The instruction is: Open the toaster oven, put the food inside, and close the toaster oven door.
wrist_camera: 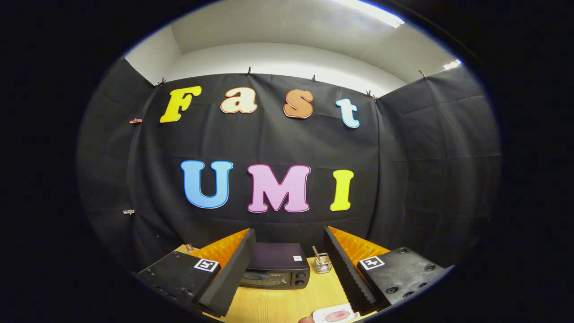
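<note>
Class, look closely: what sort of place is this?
Probably a staged recording booth: black cloth wall, light wooden table with a small black toaster oven, open hand-held gripper ahead.

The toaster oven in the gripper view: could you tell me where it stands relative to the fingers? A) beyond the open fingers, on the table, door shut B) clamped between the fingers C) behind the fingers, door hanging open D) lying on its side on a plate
A: the toaster oven sits on the wooden table beyond the gripper, whose fingers stand wide apart around nothing, and its door looks closed.

Gripper-mounted fisheye, facing distant toaster oven [276,269] frontally.
</note>
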`<state>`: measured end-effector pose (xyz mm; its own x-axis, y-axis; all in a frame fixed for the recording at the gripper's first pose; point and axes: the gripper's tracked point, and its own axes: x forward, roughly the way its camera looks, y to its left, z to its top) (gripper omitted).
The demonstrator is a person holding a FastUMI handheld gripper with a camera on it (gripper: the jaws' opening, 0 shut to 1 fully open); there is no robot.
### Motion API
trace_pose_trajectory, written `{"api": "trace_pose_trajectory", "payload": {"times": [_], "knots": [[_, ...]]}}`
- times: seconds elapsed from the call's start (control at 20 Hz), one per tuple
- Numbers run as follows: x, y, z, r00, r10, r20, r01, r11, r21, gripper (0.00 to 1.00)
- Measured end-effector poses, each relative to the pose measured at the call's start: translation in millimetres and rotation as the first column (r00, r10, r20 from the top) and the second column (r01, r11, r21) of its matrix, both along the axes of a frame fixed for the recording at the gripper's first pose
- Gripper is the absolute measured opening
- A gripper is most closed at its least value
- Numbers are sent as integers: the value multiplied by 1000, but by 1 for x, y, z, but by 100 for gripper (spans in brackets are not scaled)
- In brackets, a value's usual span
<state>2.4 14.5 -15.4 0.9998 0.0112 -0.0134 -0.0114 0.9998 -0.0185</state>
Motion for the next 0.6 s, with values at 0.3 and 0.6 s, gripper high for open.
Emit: {"api": "trace_pose_trajectory", "payload": {"times": [0.3,0.6], "knots": [[28,45,-52,995,59,-84,-57,998,24,97],[69,105,-148,956,134,-260,-129,991,40,98]]}}
